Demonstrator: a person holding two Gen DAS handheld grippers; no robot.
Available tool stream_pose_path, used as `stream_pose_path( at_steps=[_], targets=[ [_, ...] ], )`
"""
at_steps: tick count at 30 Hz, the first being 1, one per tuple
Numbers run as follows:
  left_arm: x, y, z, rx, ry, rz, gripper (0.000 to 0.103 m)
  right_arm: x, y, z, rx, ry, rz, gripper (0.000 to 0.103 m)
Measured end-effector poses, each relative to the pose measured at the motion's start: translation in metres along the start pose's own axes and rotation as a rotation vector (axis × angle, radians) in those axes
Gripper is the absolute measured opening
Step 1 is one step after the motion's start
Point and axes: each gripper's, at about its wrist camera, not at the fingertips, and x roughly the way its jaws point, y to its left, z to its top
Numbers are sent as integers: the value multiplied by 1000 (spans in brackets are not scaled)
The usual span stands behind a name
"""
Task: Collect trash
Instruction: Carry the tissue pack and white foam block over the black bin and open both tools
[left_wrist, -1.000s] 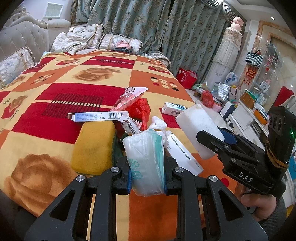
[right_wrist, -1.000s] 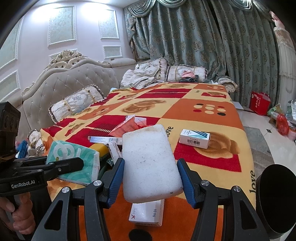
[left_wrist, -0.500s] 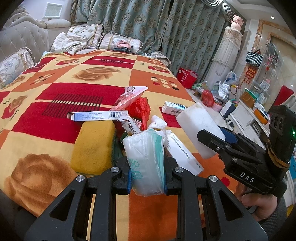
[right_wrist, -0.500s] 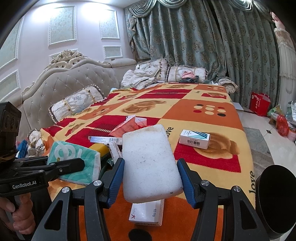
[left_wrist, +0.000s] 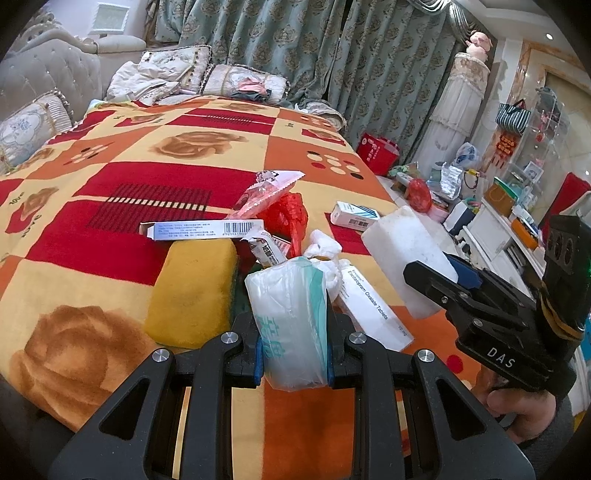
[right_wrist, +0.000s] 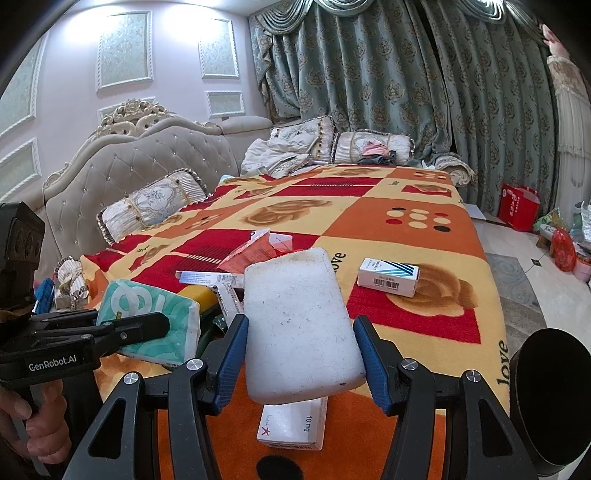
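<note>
My left gripper (left_wrist: 294, 360) is shut on a tissue pack (left_wrist: 291, 325) in white and green wrap, held above the bed's front edge; it also shows in the right wrist view (right_wrist: 155, 325). My right gripper (right_wrist: 300, 356) is shut on a white foam block (right_wrist: 299, 325), seen from the side in the left wrist view (left_wrist: 406, 254). On the blanket (left_wrist: 110, 221) lie a yellow sponge (left_wrist: 192, 291), a long barcode box (left_wrist: 203, 229), a red plastic bag (left_wrist: 286, 218), a torn pink wrapper (left_wrist: 266, 192), a tablet box (left_wrist: 373, 310) and a small blue-striped box (right_wrist: 388, 277).
Pillows (right_wrist: 155, 206) and a tufted headboard (right_wrist: 110, 166) stand to the left, curtains (right_wrist: 406, 92) behind. A red bag (right_wrist: 517, 206) and floor clutter (left_wrist: 443, 184) lie right of the bed. A dark round object (right_wrist: 546, 398) sits at the right wrist view's lower right.
</note>
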Motion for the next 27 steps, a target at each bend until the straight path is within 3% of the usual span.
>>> stream_pose_path(
  at_steps=[13, 27],
  targets=[
    [6, -24, 21, 38, 3, 48, 21, -16, -16, 4, 31, -45, -15, 56],
    [36, -69, 35, 124, 35, 35, 21, -59, -88, 3, 147, -99, -144, 56]
  ],
)
